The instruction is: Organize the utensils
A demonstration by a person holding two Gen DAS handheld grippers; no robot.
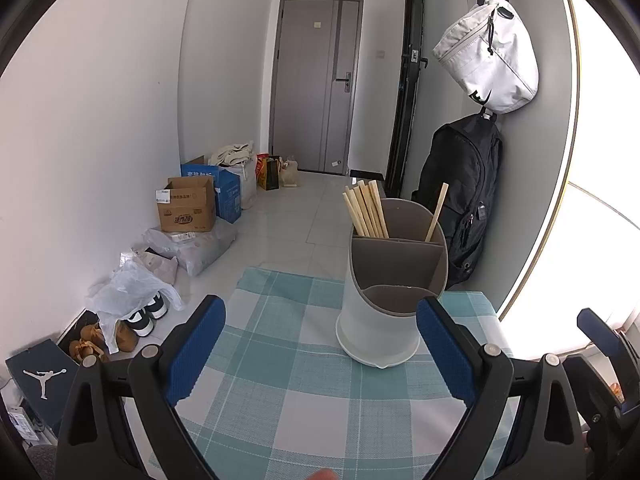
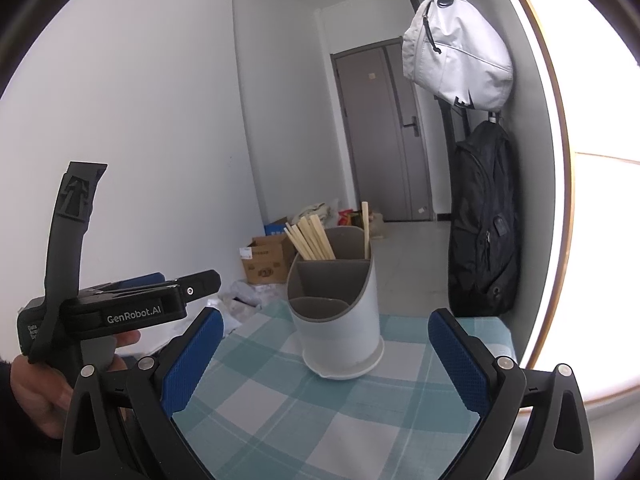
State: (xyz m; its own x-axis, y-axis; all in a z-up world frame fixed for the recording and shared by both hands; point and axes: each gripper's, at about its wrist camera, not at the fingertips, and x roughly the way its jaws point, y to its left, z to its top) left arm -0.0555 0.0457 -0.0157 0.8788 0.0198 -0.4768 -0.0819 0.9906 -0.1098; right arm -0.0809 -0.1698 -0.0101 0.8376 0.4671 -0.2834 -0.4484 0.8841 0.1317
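Both grippers are hovering wide open over the checked tablecloth [image 1: 288, 380], gripping nothing. The left gripper [image 1: 320, 360] is spreading its blue pads either side of open cloth; the right gripper [image 2: 326, 364] is doing likewise. The utensil holder [image 1: 390, 296] is standing upright on the cloth just ahead, carrying a bundle of chopsticks [image 1: 365, 210] in its back-left compartment and a single chopstick [image 1: 437, 213] back-right. "GenRobot.AI" is showing on the left unit in the right wrist view. A Jordan shoebox [image 1: 40, 376] is sitting on the floor.

Chopsticks' [image 1: 366, 210] lower ends hidden inside utensil holder [image 1: 384, 312]; window glare hides the right gripper [image 1: 600, 332] fingertips in left wrist view; carton [image 1: 186, 210] print too small to read; shoebox [image 1: 38, 376] cut by frame edge.
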